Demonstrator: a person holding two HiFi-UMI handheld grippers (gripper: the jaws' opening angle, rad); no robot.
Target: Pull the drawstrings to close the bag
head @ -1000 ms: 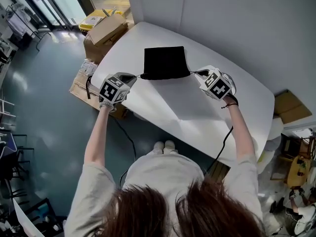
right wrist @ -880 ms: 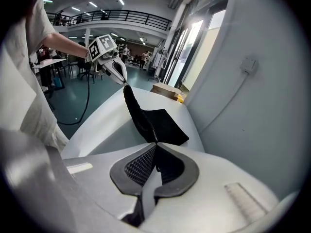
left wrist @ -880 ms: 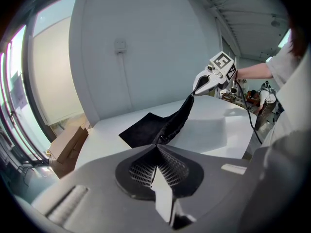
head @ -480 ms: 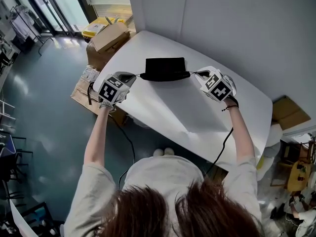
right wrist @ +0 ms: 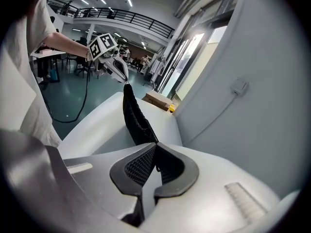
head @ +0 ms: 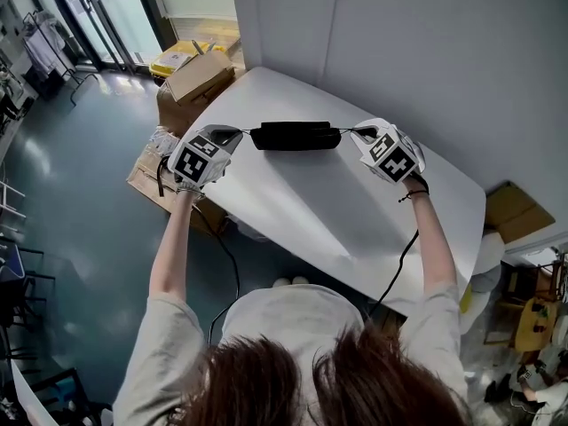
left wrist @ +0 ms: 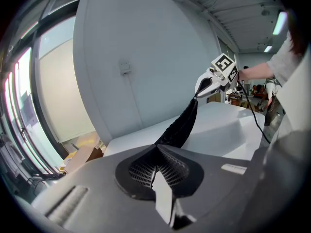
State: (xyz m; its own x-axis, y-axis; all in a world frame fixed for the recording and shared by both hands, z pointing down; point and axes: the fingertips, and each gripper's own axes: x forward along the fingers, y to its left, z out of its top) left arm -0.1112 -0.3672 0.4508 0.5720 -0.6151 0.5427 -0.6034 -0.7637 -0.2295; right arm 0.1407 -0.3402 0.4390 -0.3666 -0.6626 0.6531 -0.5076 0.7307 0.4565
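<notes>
Head view: the bag is seen bunched narrow, hung near the far edge of the surface. One drawstring is clamped in the clenched left claw, the other in the clenched right claw. Closure is judged nearly done; only a final tug is left.

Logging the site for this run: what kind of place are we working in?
Probably a large open workshop or lab hall, not a home: a mezzanine railing overlooks the room, the floor is glossy and bare, and cardboard boxes are stacked beside the white table.
</notes>
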